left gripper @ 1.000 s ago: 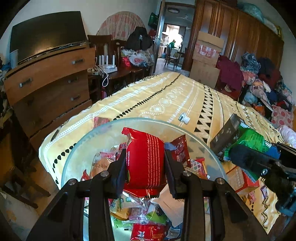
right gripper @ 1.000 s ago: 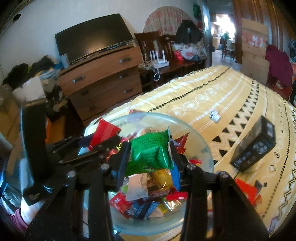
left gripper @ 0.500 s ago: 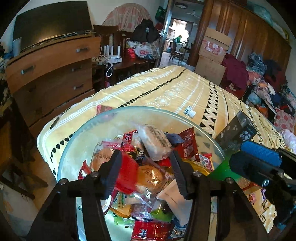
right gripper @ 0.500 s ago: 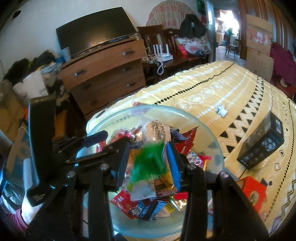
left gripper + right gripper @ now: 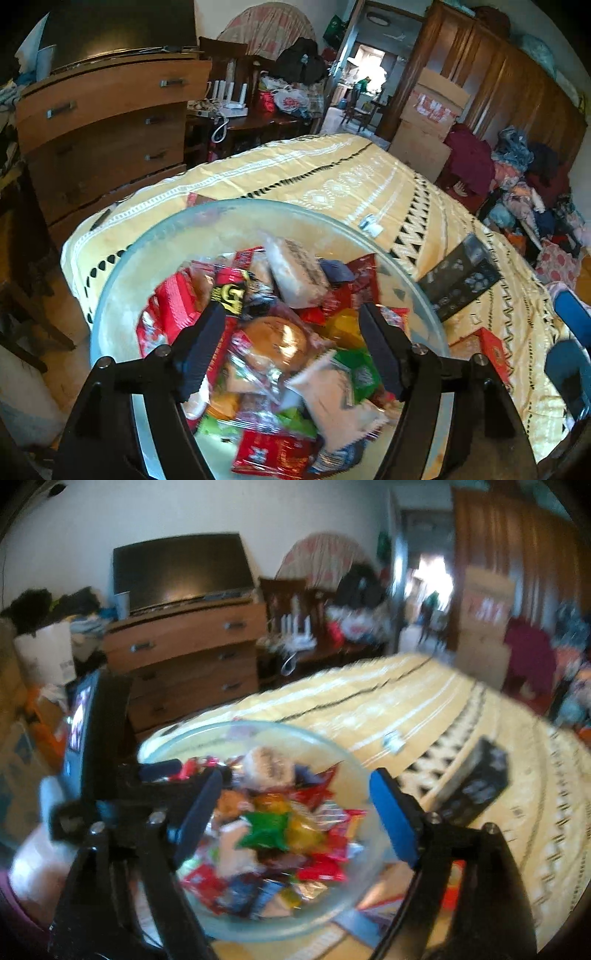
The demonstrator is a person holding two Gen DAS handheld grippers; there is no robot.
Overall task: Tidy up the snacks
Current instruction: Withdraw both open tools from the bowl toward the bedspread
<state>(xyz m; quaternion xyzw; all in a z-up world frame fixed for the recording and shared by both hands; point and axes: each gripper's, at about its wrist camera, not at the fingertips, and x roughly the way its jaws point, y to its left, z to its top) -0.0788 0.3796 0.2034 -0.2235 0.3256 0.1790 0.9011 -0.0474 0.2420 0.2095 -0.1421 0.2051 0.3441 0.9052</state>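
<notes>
A clear glass bowl (image 5: 155, 236) on the yellow patterned bedspread holds several wrapped snacks. My left gripper (image 5: 291, 347) hangs over the pile, its jaws opening with nothing pressed between the pads. A red packet (image 5: 173, 314) lies in the bowl to the left of its left finger. In the blurred right wrist view, my right gripper (image 5: 295, 812) is above the same bowl (image 5: 258, 725); its jaws are opening wide and grip nothing. A green packet (image 5: 266, 829) rests on the heap beneath them. The left gripper's body (image 5: 103, 716) stands at the bowl's left side.
A black box (image 5: 461, 277) lies on the bedspread right of the bowl, and a red box (image 5: 495, 354) sits nearer. A small white item (image 5: 371, 225) lies beyond the bowl. A wooden dresser (image 5: 103, 125) stands left of the bed; clothes are piled on the right.
Both grippers opened. The red packet dropped out of the left one and the green packet out of the right one, both into the bowl. The right gripper drew back a little.
</notes>
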